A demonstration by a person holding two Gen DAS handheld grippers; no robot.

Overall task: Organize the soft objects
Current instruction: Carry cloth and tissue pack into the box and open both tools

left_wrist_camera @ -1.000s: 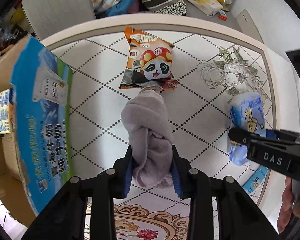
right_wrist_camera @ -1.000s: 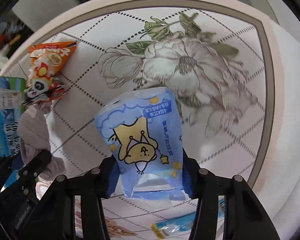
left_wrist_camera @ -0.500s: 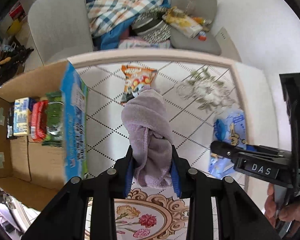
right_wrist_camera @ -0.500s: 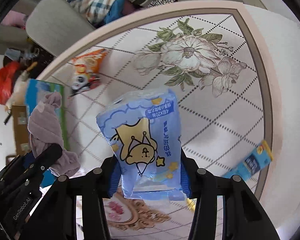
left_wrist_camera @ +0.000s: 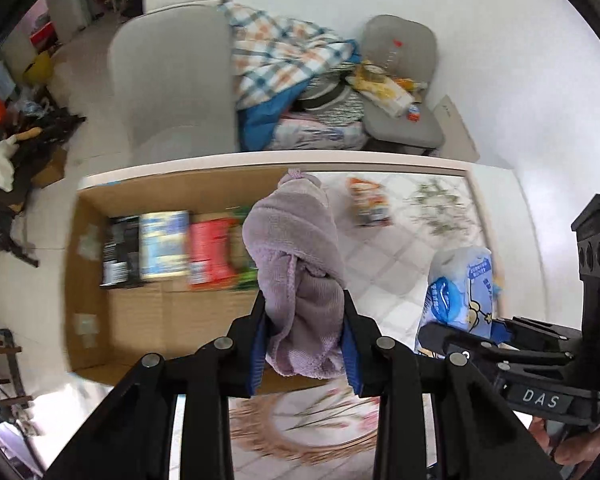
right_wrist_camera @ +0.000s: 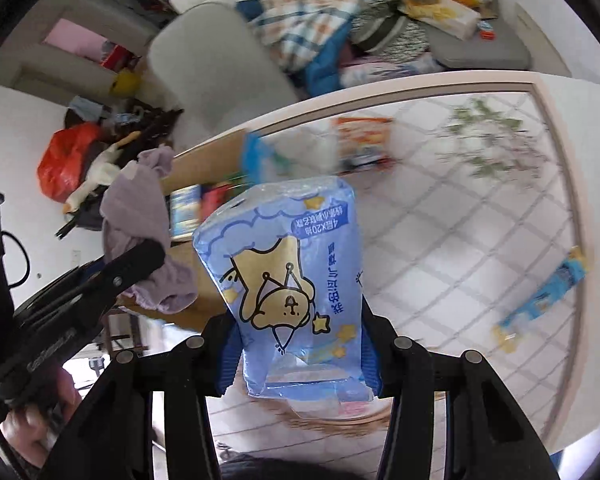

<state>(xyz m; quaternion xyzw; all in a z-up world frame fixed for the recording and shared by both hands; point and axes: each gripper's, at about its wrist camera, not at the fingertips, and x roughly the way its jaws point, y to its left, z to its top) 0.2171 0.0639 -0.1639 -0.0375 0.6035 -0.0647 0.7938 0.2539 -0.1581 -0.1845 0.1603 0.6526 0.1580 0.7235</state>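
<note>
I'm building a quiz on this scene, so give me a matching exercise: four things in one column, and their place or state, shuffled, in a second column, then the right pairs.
Things
1. lilac towel
2. blue tissue pack
3. orange snack bag
4. red packet

Place or state
A. lying on the table
B. clamped in the right gripper
C. inside the cardboard box
D. clamped in the left gripper

Pairs: 1-D, 2-B, 3-A, 4-C

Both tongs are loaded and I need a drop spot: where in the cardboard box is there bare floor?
The cardboard box is crowded along its far side by a row of packages. The near half, between that row and the near wall, shows bare cardboard. The purple towel hides the box's right end.
</note>
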